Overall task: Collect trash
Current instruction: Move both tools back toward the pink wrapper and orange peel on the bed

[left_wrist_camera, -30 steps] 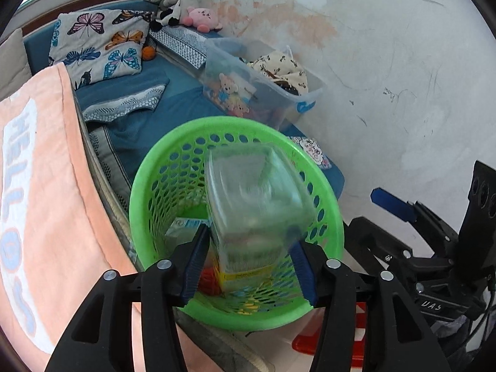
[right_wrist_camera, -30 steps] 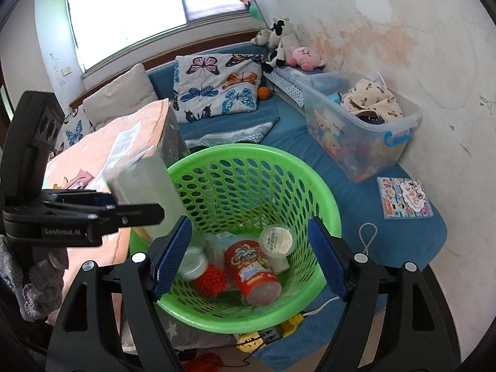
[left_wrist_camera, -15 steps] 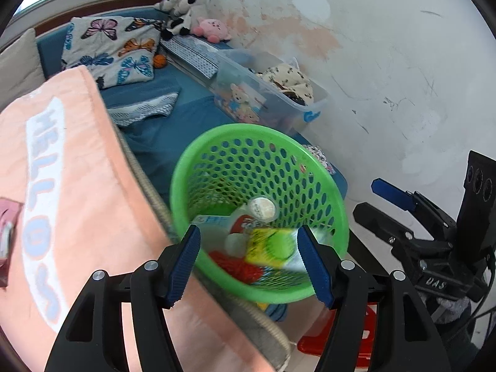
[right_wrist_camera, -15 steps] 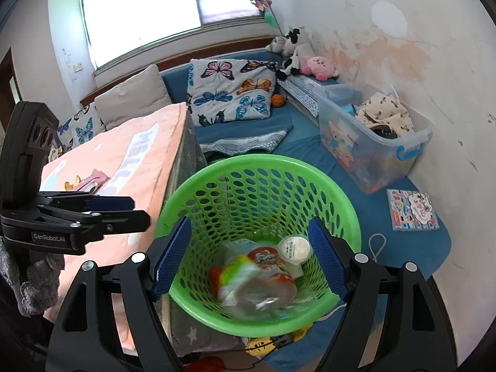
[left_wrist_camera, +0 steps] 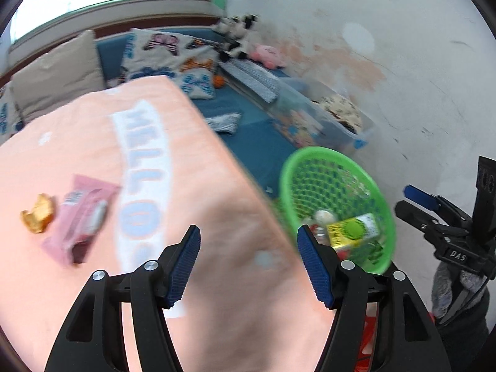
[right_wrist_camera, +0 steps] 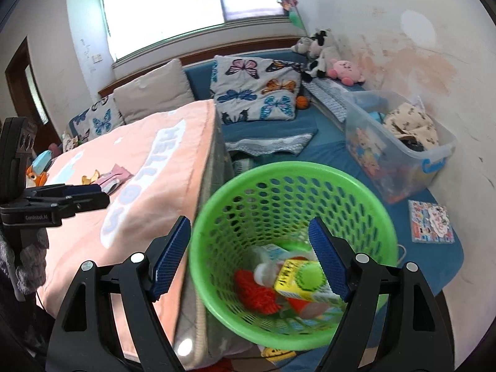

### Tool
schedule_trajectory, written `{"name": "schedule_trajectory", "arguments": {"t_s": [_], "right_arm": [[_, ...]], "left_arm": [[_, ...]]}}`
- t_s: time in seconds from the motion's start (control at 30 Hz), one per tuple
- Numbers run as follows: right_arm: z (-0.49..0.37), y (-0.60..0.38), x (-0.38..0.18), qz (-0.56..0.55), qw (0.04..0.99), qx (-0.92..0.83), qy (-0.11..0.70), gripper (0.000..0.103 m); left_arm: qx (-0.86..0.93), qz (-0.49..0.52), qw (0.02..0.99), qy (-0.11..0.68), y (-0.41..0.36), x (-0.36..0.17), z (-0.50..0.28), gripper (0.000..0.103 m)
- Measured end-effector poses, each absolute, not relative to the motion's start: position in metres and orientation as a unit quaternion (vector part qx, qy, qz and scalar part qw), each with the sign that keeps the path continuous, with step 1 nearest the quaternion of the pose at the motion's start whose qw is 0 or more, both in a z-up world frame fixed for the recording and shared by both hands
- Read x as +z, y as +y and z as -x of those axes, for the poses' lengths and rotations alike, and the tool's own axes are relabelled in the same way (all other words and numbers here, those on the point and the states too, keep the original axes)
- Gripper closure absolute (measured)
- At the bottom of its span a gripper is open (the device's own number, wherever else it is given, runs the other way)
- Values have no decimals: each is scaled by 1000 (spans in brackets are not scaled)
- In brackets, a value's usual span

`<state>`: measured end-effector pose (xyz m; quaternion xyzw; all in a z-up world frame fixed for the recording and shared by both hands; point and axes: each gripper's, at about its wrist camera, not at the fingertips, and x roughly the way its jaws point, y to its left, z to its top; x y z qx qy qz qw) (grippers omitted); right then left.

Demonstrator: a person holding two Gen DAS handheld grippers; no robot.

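Both the left hand-held gripper (left_wrist_camera: pixel 248 260) and the right hand-held gripper (right_wrist_camera: pixel 249 255) are staying wide apart, grasping nothing. The thin pink wrapper (left_wrist_camera: pixel 81 217) is lying flat on the blanket (left_wrist_camera: pixel 217 217), so it could be slipping away.

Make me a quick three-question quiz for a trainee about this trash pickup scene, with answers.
1. True or false: the left gripper is holding a carton.
2. What lies beside the pink wrapper on the peach blanket? A) orange-yellow scrap B) spoon C) bottle
3. Where is the yellow carton with the green circle?

Key:
1. False; its open jaws are empty.
2. A, the orange-yellow scrap.
3. Inside the green basket, on other trash.
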<state>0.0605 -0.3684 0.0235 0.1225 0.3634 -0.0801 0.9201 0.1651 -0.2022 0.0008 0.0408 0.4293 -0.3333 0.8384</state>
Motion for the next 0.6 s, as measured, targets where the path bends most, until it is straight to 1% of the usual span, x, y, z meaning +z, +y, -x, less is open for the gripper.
{"name": "schedule_trajectory", "arguments": {"t_s": [0.37, 0.6], "right_arm": [[-117, -314, 19, -108, 918, -13, 382, 25], [-162, -271, 10, -109, 909, 41, 400, 26]], "left_arm": [[-204, -5, 880, 429, -90, 0, -216, 40], [-141, 31, 887, 439, -32, -8, -245, 40]]}}
